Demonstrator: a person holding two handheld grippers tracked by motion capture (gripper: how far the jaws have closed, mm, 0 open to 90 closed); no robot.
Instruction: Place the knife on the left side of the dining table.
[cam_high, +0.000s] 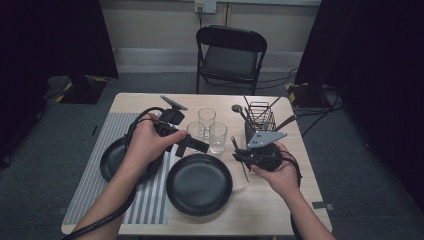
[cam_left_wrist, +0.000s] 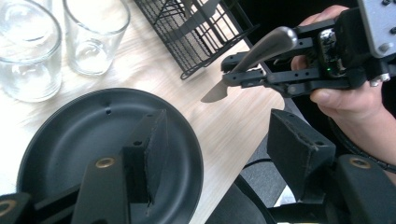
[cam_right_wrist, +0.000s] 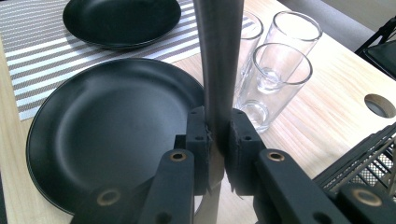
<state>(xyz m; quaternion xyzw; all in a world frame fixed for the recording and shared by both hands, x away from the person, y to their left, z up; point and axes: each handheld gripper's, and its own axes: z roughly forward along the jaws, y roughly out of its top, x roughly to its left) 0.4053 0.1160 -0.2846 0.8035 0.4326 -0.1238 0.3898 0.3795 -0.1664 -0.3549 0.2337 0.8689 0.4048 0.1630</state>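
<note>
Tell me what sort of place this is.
Probably a staged recording room, not a real dining room: a wooden table set with black plates, glasses and a cutlery basket, with black curtains at the sides, loose floor cables and one folding chair.

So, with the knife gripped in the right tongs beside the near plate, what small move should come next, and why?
Probably lower the knife onto the bare wood just right of the near plate. The right tongs are shut on its handle, blade hanging above the table, and that spot looks free. The left tongs hold nothing, open over the plate.
</note>
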